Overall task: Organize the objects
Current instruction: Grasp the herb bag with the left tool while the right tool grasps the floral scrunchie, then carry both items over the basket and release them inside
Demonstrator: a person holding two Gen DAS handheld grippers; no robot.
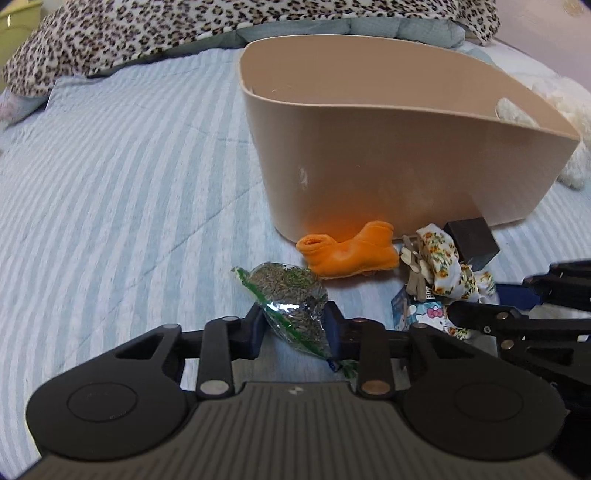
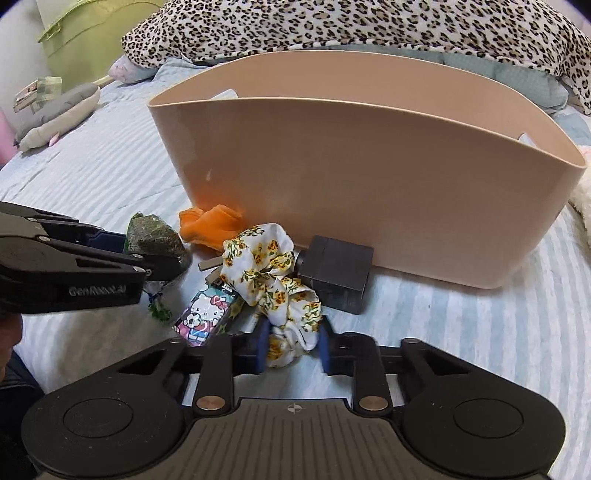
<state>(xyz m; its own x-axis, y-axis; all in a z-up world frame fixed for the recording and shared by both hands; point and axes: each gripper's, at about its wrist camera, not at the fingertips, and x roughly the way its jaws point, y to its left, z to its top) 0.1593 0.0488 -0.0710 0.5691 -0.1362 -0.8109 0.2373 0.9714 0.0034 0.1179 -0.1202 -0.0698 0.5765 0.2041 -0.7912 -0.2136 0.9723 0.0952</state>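
Note:
A beige plastic bin (image 1: 406,158) (image 2: 369,177) stands on the striped bed. In front of it lie an orange sock (image 1: 347,254) (image 2: 210,225), a floral scrunchie (image 1: 443,254) (image 2: 273,273), a black box (image 1: 472,240) (image 2: 336,273) and a Hello Kitty packet (image 1: 421,314) (image 2: 207,314). My left gripper (image 1: 295,328) is shut on a clear seed bag (image 1: 291,295) (image 2: 155,236). My right gripper (image 2: 293,343) is shut on the floral scrunchie's near end.
A leopard-print blanket (image 2: 369,26) (image 1: 147,33) lies behind the bin. A grey plush (image 2: 55,114) and a green box (image 2: 88,33) sit at the far left. A white fluffy item (image 1: 569,122) lies right of the bin.

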